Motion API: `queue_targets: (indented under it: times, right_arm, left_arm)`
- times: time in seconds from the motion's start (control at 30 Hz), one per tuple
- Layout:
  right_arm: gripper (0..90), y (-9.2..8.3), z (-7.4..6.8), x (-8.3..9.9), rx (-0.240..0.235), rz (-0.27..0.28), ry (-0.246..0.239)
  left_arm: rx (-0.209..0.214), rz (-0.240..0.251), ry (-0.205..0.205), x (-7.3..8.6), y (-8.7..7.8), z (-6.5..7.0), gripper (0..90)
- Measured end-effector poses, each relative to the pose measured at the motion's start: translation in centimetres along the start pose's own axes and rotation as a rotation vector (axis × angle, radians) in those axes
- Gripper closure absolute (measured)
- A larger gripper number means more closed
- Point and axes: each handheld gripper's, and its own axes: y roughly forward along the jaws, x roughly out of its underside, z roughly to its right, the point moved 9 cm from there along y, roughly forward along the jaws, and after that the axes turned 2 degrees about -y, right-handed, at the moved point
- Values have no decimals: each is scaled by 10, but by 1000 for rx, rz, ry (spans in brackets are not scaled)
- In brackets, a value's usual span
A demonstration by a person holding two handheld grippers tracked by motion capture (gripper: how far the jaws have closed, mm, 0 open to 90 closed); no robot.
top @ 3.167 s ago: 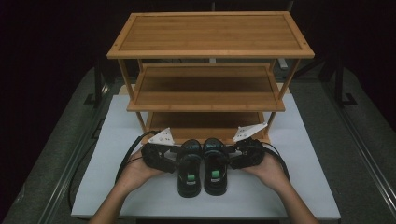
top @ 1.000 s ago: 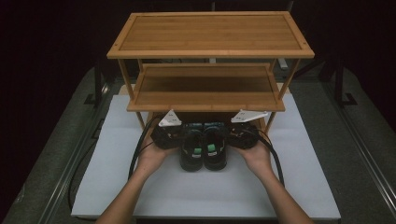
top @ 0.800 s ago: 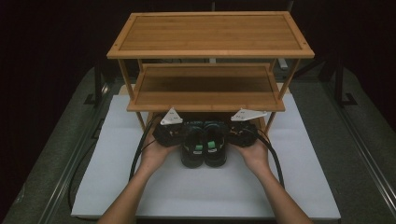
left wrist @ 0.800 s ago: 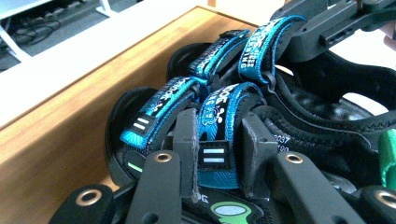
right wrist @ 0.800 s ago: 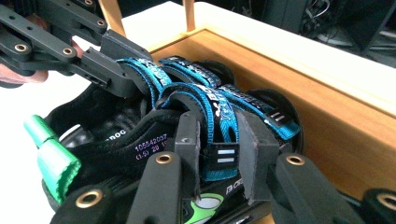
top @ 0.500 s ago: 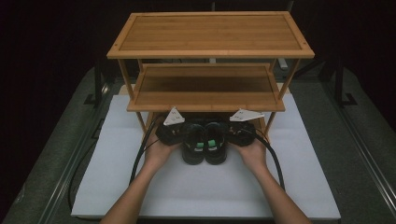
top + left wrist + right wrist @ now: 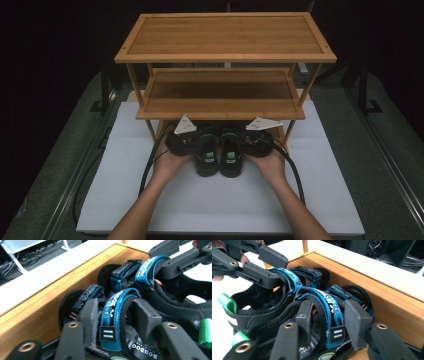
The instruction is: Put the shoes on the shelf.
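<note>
Now both sandals have moved forward off the white desk (image 7: pixel 220 205), toes entering the bottom tier of the rack (image 7: pixel 222 95). Left gripper (image 7: pixel 186 142) jaws pinch the left sandal (image 7: pixel 206 157) by its blue strap; right gripper (image 7: pixel 255 141) likewise holds the right sandal (image 7: pixel 231 157) (heels protrude, so shelving looks unfinished).

Bare forearms, no sleeves. Each black claw (image 7: pixel 186 142) (image 7: pixel 257 141) carries a grey three-cornered plate, brass-ringed screws, and a trailing black cable.
</note>
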Motion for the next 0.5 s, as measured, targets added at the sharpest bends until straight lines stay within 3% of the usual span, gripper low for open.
queue_targets:
  times: [0.2, 0.5]
  right_arm:
    - [443, -4, 1, 0, 7, -6, 8]
    - [405, -27, -7, -5, -31, 12, 11]
  left_arm:
    - [-2, -2, 0, -2, -8, 3, 412]
    - [32, 8, -17, 3, -30, 13, 355]
